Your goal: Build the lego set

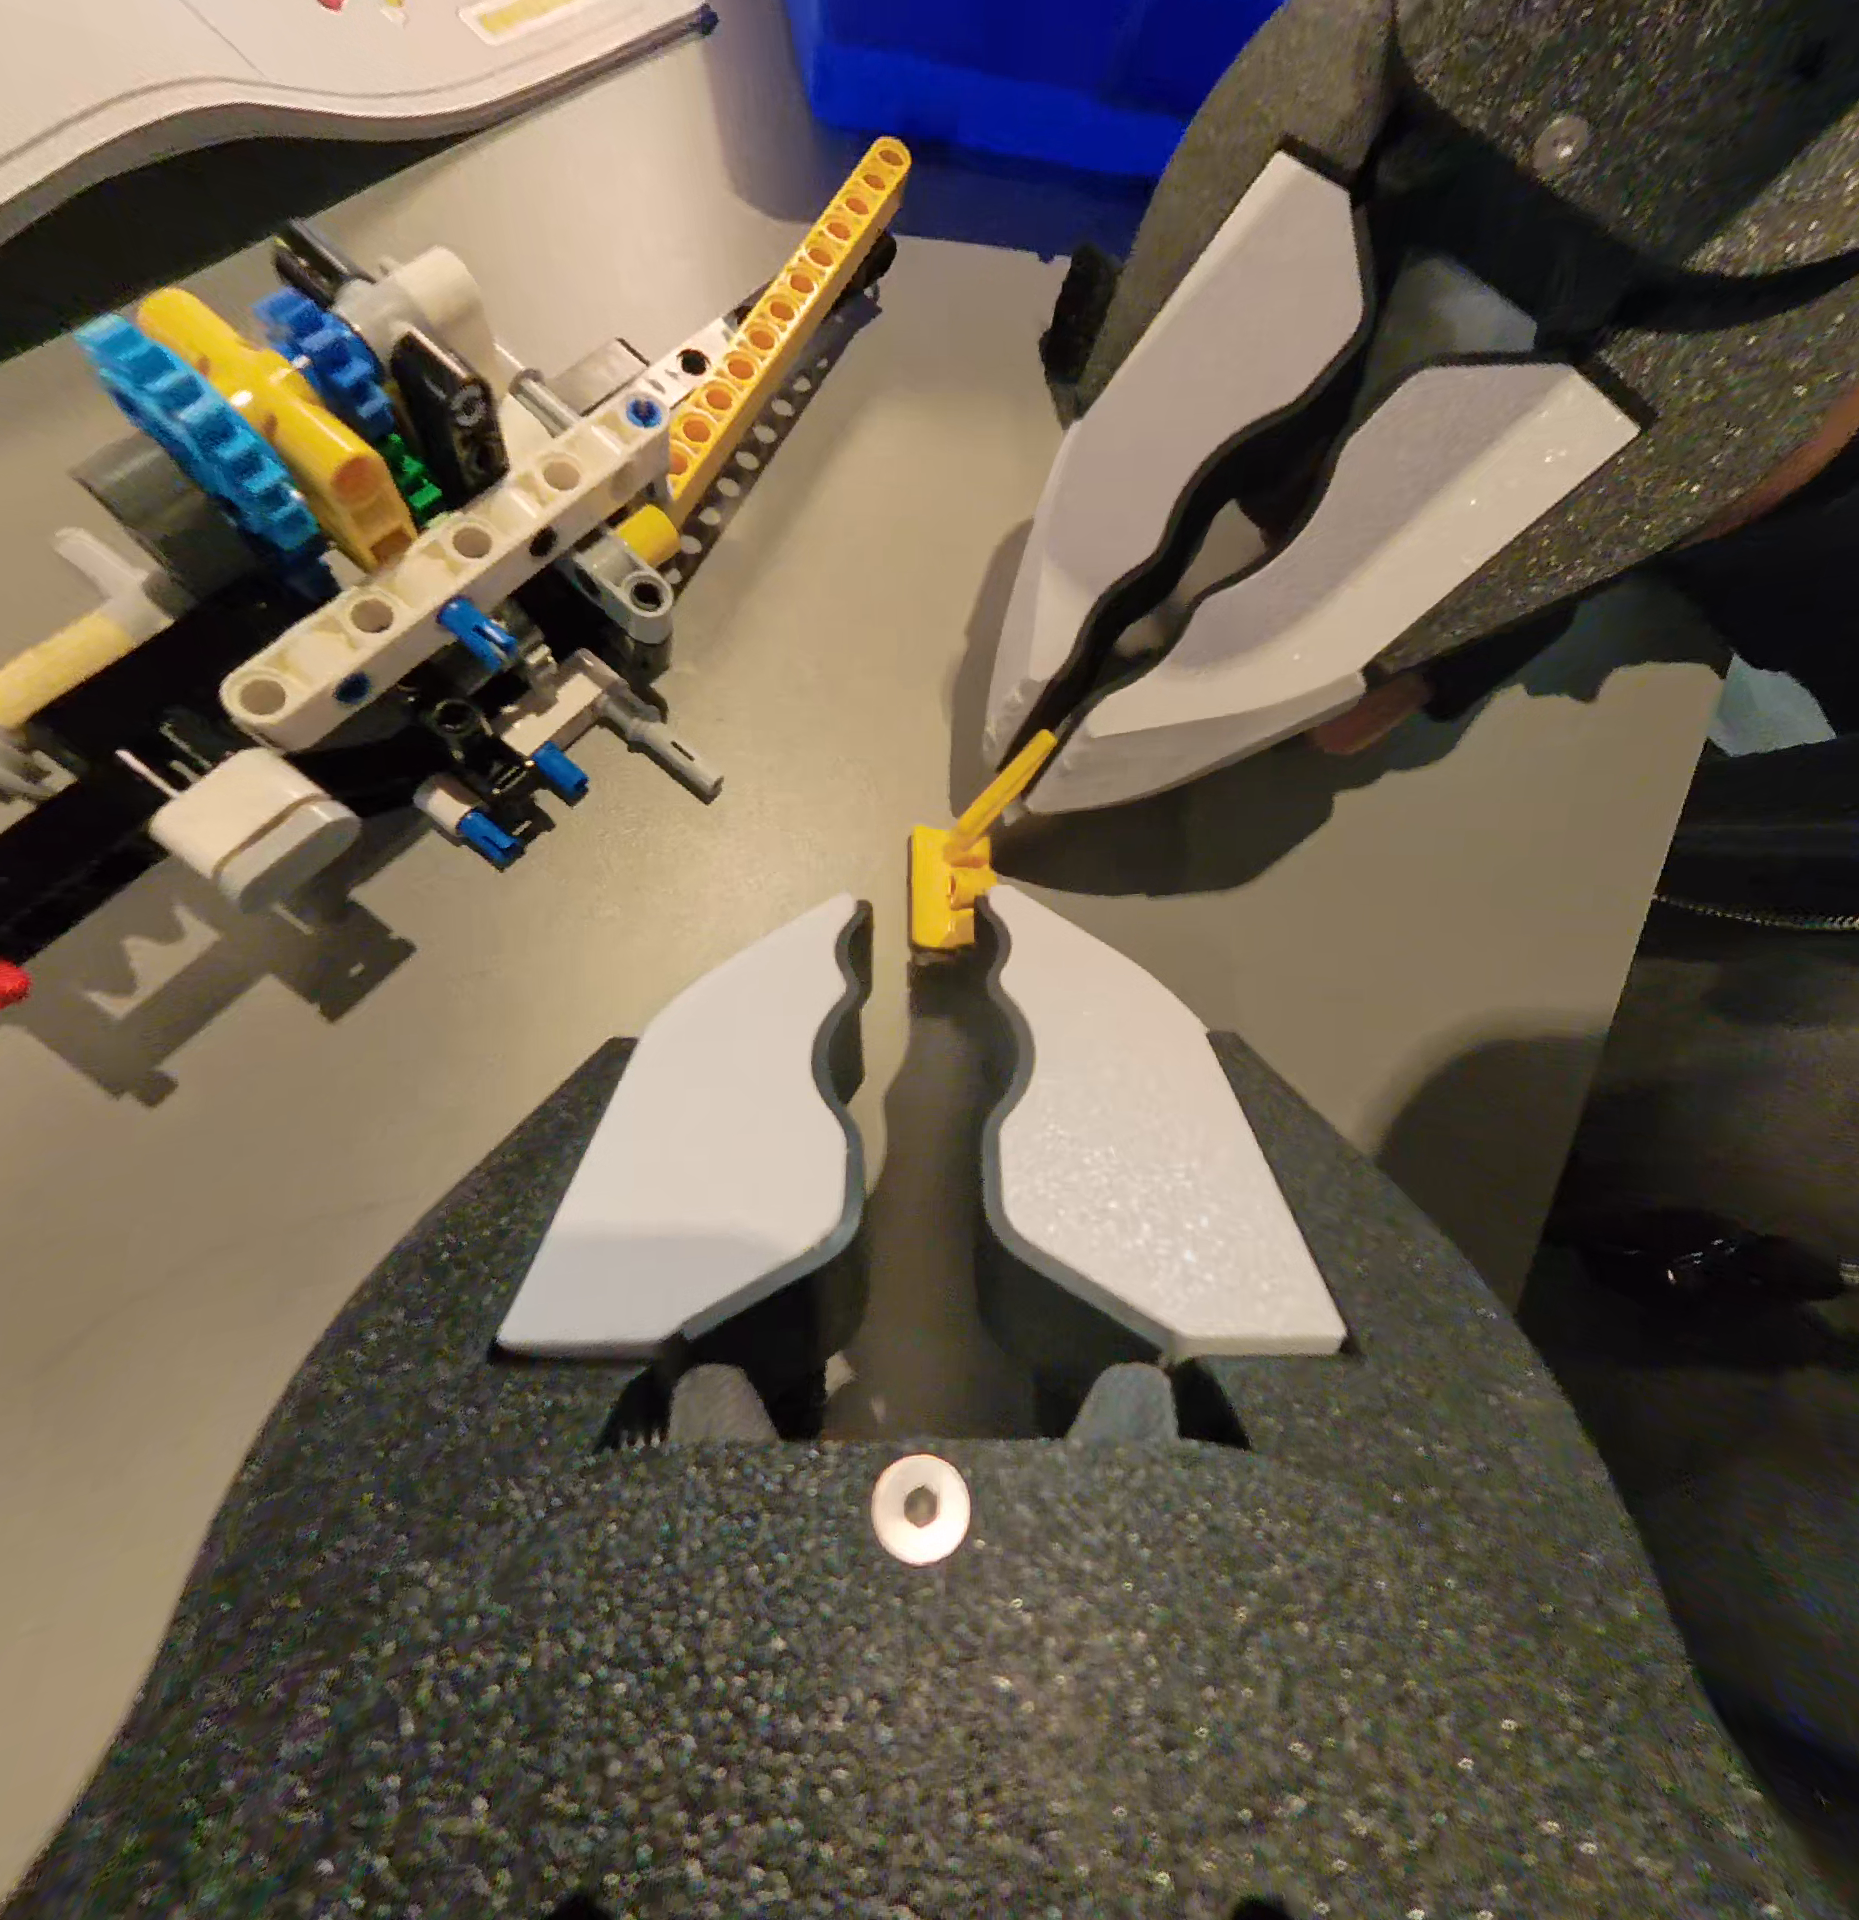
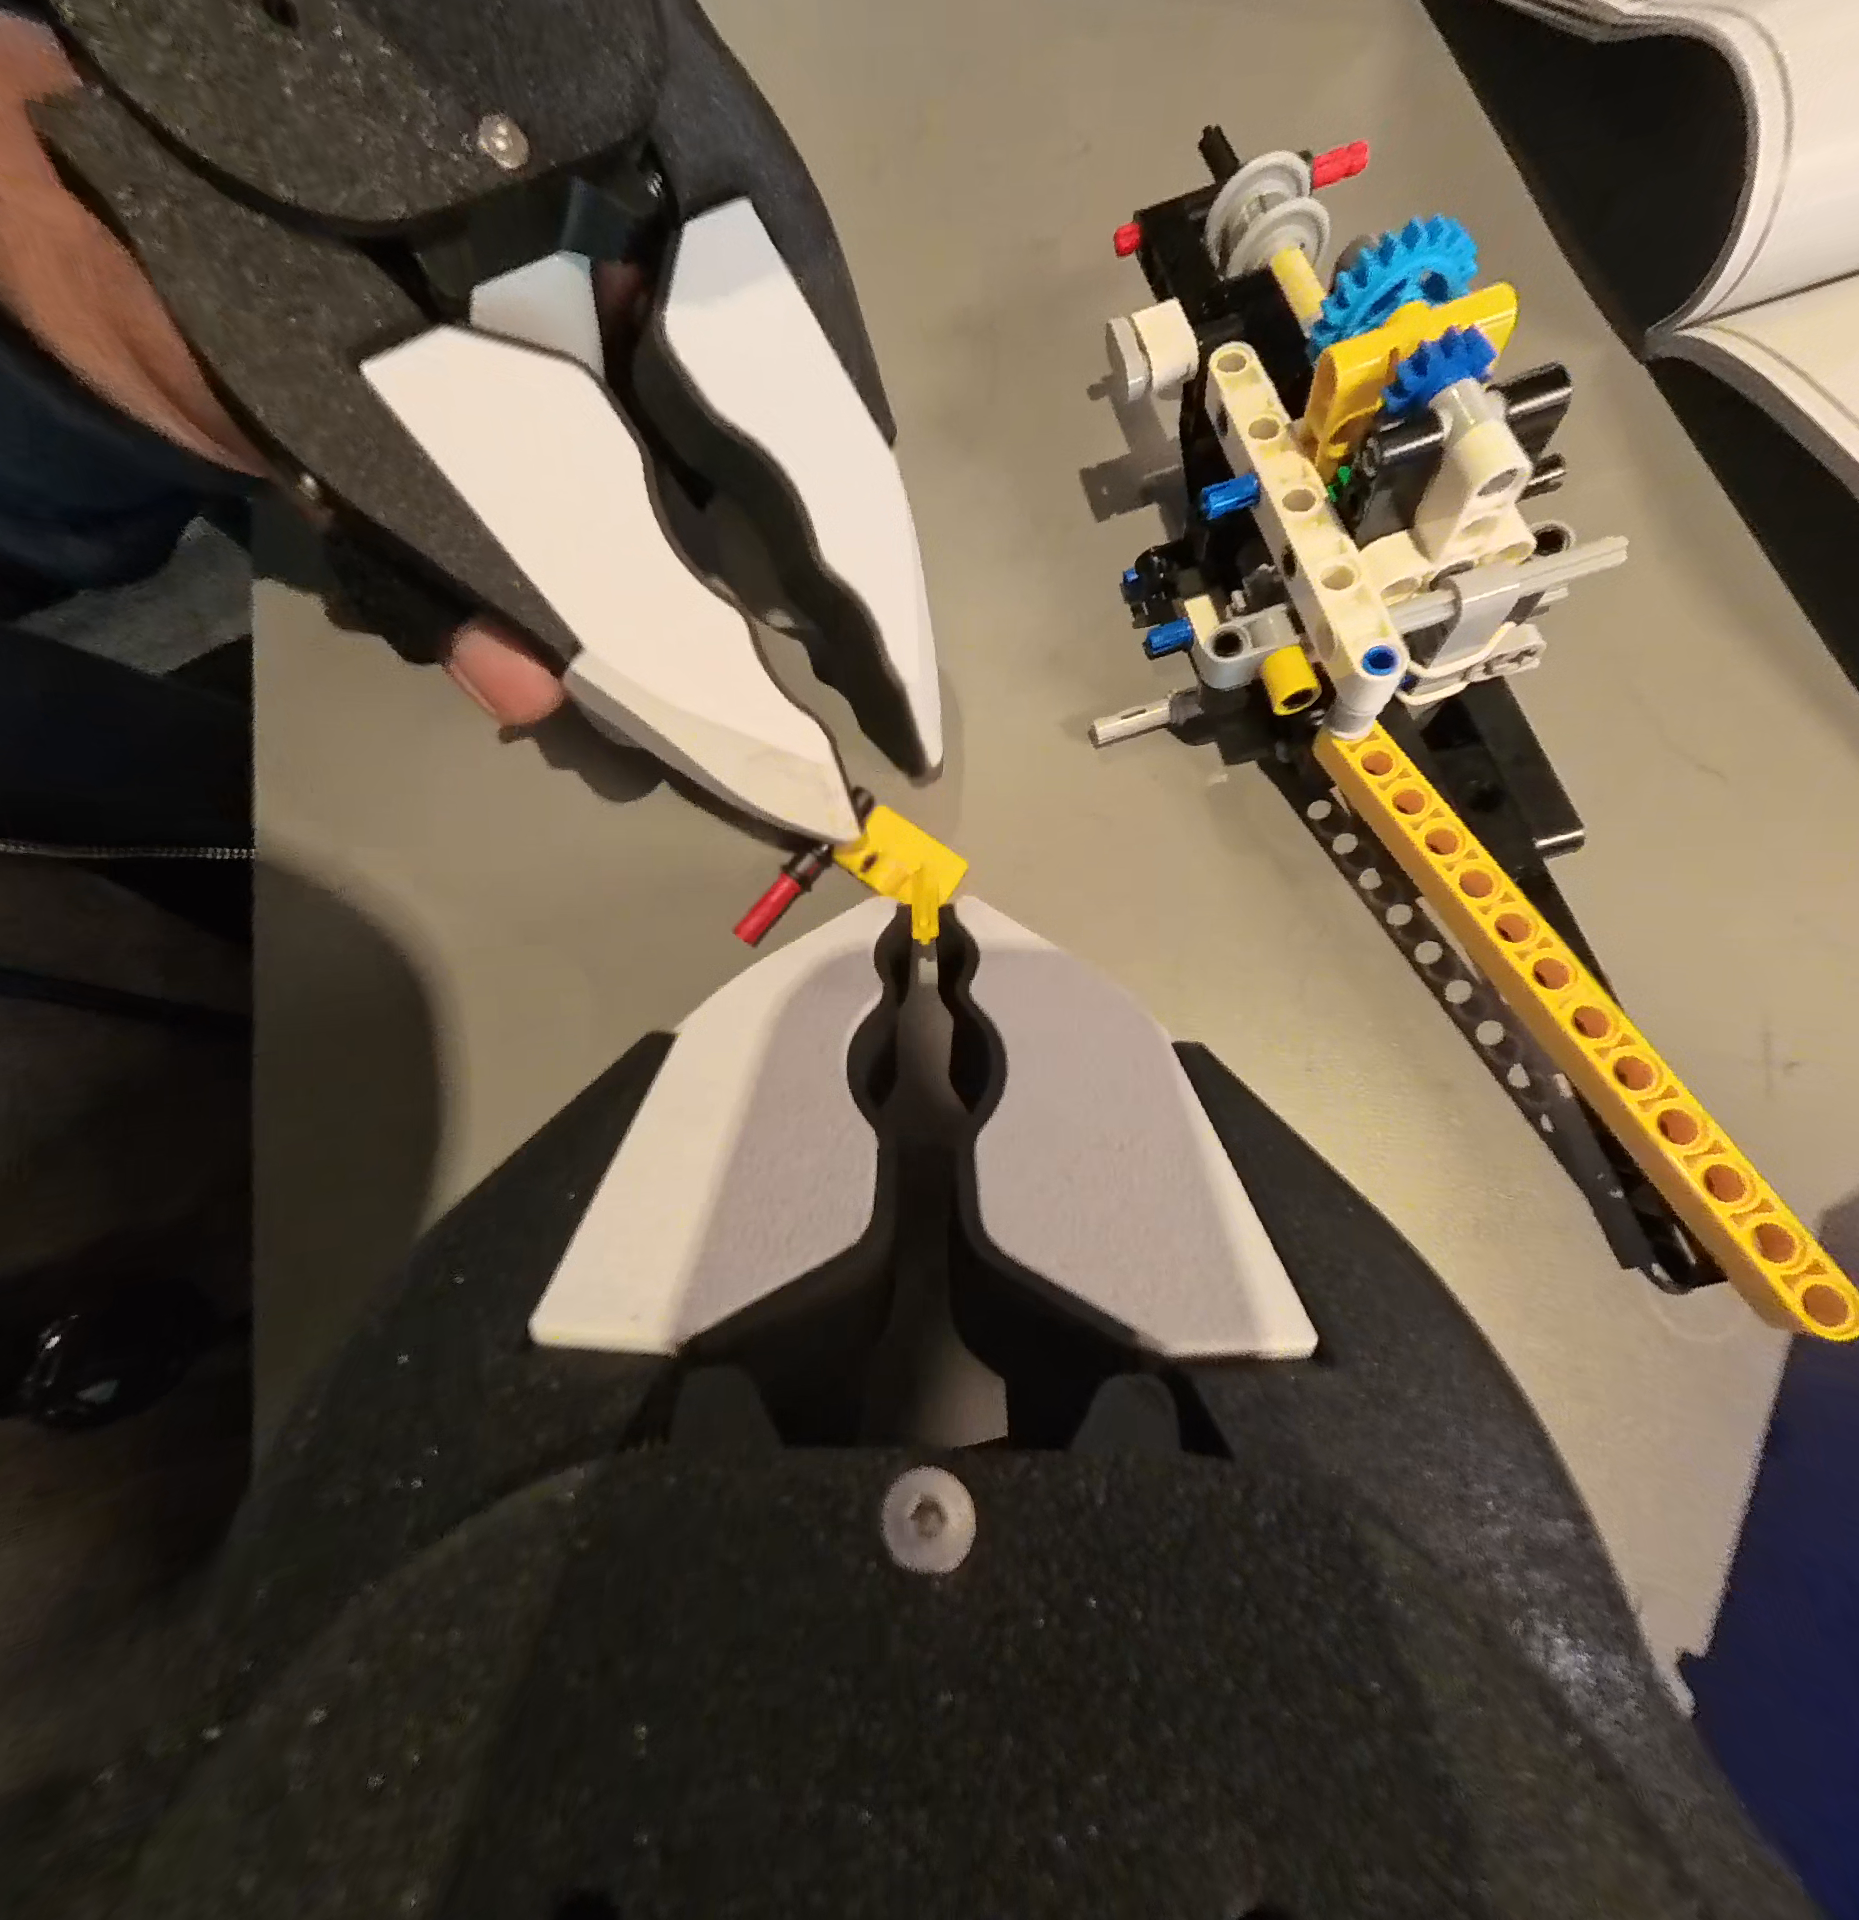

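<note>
Left wrist view runs, from the left edge, over a grey tabletop (image 1: 696,1039) where the half-built lego model (image 1: 364,582) lies in the upper left: blue gears, a yellow block, a white holed beam and a long yellow beam (image 1: 790,312) slanting up toward the top centre. An open instruction booklet (image 1: 281,62) curls along the top left edge, and a blue bin (image 1: 987,94) sits at the top centre behind the model. In the middle, the left tool (image 1: 930,925) has its grey tips around a small yellow connector (image 1: 946,894), gripping it at the very ends while the rear of the jaws gapes. Upper right, the right tool (image 1: 1018,769) comes in slanting, closed on a thin yellow axle (image 1: 1003,784) whose far end meets the connector.

Right wrist view shows the left tool (image 2: 868,805) at the upper left, a person's hand (image 2: 94,270) behind it, and a red and black pin (image 2: 774,904) sticking out of the connector (image 2: 899,852) toward the lower left. At centre the right tool (image 2: 925,925) pinches the axle (image 2: 925,914) between its tips. To the right, well apart from both tools, the model (image 2: 1351,499) rests on the tabletop (image 2: 1164,987) with its yellow beam (image 2: 1590,1039) pointing to the lower right; nothing lies between it and the tools. The booklet (image 2: 1818,208) fills the upper right corner.
</note>
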`<state>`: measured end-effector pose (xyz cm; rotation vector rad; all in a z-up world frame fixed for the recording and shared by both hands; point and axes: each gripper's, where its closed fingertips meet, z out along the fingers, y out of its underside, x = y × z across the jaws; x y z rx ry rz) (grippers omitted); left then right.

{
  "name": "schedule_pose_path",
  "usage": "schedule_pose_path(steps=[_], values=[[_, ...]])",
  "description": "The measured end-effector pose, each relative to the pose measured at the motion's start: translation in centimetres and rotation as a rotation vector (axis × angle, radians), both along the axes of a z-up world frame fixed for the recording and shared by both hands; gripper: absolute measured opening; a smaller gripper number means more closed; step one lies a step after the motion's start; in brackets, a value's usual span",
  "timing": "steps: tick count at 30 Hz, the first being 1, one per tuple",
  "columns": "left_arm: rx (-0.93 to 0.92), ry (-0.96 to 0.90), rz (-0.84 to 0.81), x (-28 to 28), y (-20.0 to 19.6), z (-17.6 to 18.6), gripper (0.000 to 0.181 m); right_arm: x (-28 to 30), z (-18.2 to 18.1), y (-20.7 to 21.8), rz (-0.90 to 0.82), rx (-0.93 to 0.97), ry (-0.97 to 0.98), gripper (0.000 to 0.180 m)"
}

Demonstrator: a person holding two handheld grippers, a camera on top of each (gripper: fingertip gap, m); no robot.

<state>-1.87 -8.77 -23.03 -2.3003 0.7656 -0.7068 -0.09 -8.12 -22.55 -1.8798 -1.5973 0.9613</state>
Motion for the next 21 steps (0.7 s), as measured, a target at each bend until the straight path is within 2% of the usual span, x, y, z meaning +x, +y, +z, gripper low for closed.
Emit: schedule_pose_path(steps=[5, 12, 21], values=[[0.036, 0.025, -0.038, -0.8, 0.3, 0.4, 0.019, 0.5, -0.1, -0.7, 0.033, -0.001, -0.016, 0.005], [-0.072, 0.007, -0.166, 0.4, -0.5, -0.4, 0.017, 0.2, -0.4, -0.6, 0.029, 0.041, -0.038, 0.005], [-0.185, -0.134, -0.108, 0.8, -0.3, 0.2, 0.017, 0.2, -0.6, -0.5, 0.032, 0.089, -0.051, 0.005]])
